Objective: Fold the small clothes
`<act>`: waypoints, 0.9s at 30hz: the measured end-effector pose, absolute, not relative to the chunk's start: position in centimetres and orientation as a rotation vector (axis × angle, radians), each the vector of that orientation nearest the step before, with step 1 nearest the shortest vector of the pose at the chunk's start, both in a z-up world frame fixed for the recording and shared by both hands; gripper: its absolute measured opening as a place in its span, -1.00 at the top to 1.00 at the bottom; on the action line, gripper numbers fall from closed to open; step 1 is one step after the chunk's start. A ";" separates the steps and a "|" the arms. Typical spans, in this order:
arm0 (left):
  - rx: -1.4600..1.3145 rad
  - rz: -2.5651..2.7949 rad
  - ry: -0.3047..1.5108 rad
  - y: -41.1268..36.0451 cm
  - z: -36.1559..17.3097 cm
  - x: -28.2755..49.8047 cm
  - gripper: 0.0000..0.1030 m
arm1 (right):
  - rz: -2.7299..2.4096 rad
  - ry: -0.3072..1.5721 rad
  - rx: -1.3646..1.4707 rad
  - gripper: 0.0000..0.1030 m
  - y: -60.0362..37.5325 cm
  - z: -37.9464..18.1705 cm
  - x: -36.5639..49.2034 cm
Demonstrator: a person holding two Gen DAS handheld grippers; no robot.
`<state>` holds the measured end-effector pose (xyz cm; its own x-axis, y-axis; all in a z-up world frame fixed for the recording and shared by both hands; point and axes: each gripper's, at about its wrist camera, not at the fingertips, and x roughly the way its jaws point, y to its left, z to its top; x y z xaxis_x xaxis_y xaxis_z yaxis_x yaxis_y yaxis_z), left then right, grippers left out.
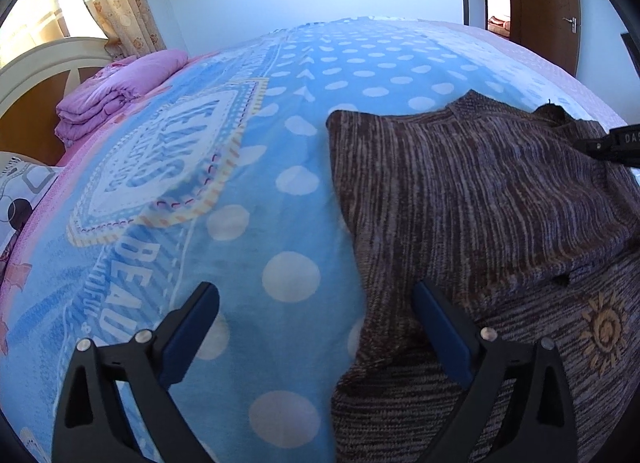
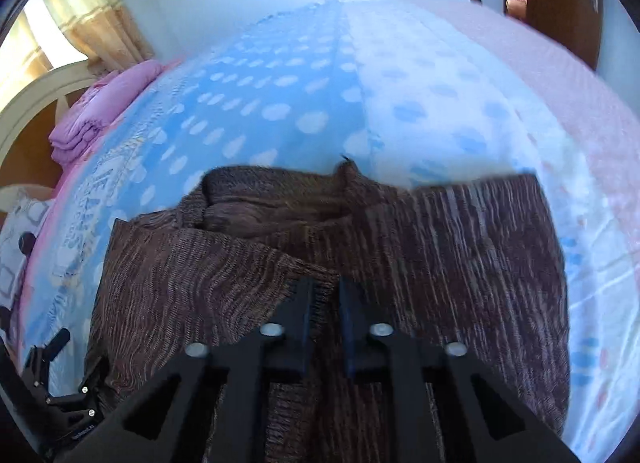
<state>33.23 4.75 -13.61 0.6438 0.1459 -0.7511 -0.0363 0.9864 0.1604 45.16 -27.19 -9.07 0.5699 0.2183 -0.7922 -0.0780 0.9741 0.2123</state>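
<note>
- My left fingers (image 1: 316,327) stand wide over the brown sweater's (image 1: 480,191) edge on the bed (image 1: 240,231).
- My right fingers (image 2: 326,303) pinch a sweater fold.

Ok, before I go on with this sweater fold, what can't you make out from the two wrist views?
- Right hand-held gripper: shut, but the right wrist view doesn't show whether knit is pinched; its fingers hide the contact.
- Sweater: near hem cut off by the bottom edge in both views; right side cut by the left wrist view's rim.
- Collar: smeared by motion blur in the right wrist view.
- Left hand-held gripper: open; cloth beneath its right finger is hidden.
</note>
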 end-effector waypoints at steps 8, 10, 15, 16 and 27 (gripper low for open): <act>0.161 0.125 0.857 4.5 -13.6 33.3 -0.99 | 0.144 0.901 0.108 0.87 -27.7 -8.0 44.9; 0.162 0.127 0.854 4.5 -13.6 33.2 -1.00 | 0.170 0.883 0.107 0.08 -27.5 -7.6 43.4; 0.159 0.128 0.854 4.6 -13.6 33.2 -1.00 | 0.342 0.883 0.070 0.11 -25.4 -7.0 38.1; 0.159 0.128 0.854 4.6 -13.6 33.3 -1.00 | 0.369 0.908 0.046 0.43 -24.9 -7.5 37.3; 0.153 0.140 0.850 4.8 -13.5 32.9 -1.00 | 0.344 0.838 -0.037 0.59 -25.0 -8.1 34.6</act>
